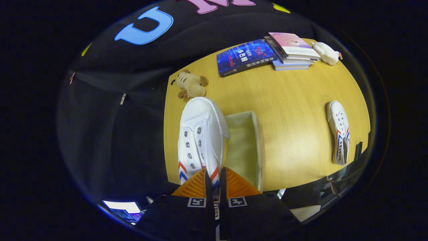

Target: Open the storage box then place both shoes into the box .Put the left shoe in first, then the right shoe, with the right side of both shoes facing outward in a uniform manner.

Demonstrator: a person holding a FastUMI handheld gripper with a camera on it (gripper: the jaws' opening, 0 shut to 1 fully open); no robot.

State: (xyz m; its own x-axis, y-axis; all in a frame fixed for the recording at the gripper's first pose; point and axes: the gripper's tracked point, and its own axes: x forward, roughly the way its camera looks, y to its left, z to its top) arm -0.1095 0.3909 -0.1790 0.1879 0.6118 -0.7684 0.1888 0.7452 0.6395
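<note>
Between fingers, shoe pinched, over box

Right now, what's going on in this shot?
The hand-held claw is shut on a white shoe, pinching its side wall near the heel and holding it up over the open storage box, toe pointing away. The shoe is not yet in the box, whose inside looks empty where it shows. The second white shoe lies on the wooden table, off to the box's right. Beyond the box sit a small plush toy, a blue book and a stack of books.
</note>
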